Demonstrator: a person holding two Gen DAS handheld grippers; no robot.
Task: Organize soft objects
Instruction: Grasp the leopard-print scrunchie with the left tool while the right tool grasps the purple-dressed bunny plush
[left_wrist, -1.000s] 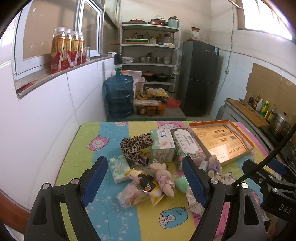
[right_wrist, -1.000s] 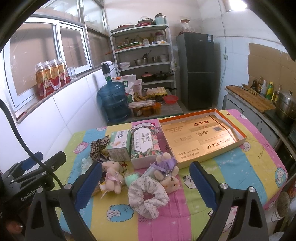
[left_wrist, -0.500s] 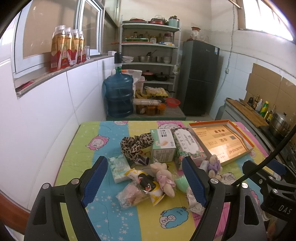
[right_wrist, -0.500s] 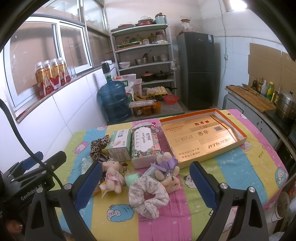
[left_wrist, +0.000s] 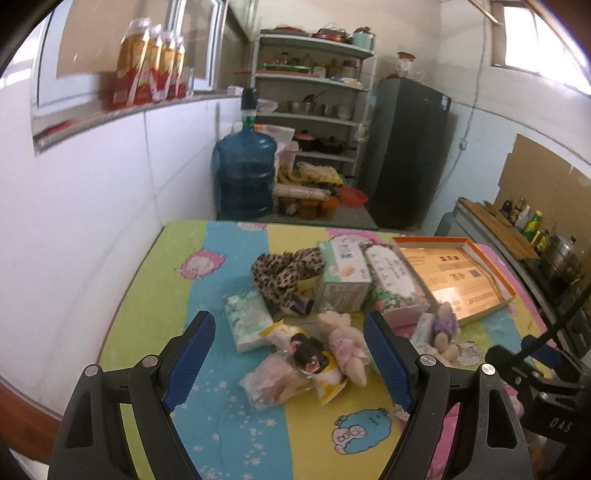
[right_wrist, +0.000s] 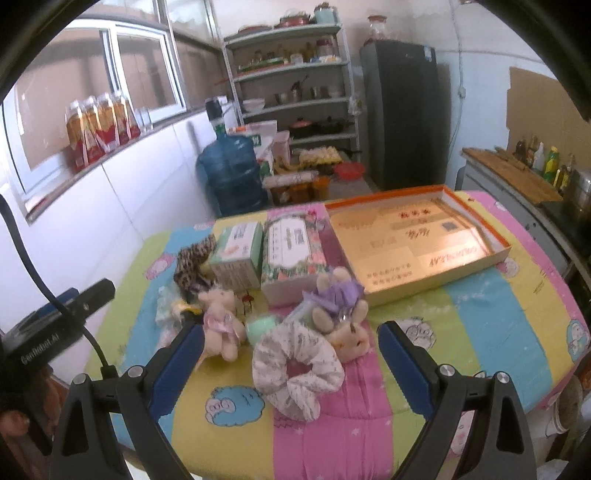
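Right gripper (right_wrist: 291, 363) hovers wide apart over the floral scrunchie (right_wrist: 297, 367) lying flat at lower centre; left gripper (left_wrist: 288, 360) likewise gapes, empty.

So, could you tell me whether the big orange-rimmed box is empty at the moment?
Empty: the orange-rimmed box shows only its printed gold floor; no soft item lies inside.

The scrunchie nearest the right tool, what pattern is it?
White scrunchie with a small, faint floral print; clearest in the right wrist view.
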